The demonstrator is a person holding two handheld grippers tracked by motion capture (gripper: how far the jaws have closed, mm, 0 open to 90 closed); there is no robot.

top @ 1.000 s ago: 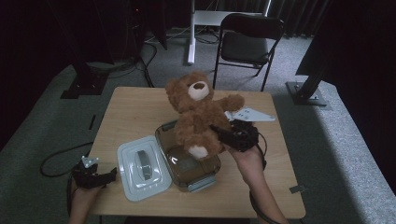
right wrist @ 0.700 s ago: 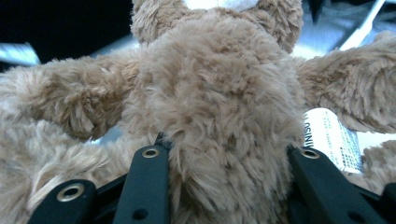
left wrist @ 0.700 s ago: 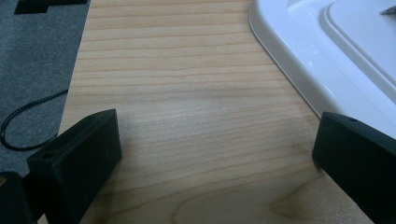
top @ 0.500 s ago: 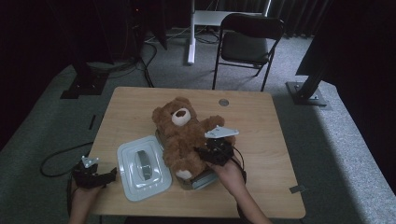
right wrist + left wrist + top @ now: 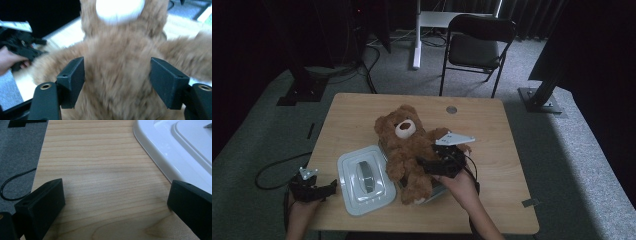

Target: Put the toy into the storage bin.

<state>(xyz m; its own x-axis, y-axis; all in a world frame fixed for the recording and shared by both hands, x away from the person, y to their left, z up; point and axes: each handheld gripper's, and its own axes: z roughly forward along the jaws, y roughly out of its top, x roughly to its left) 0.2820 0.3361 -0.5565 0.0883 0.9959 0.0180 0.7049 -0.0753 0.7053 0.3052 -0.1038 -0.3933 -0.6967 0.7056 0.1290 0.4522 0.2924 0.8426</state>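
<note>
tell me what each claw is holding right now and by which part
Nothing is gripped. The right claw has just opened and straddles the teddy bear at its belly; the left claw is open over bare table.

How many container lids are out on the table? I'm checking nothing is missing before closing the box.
1: the white lid lies flat on the table, left of the teddy bear. The bear covers the container, so another could be hidden.
</note>
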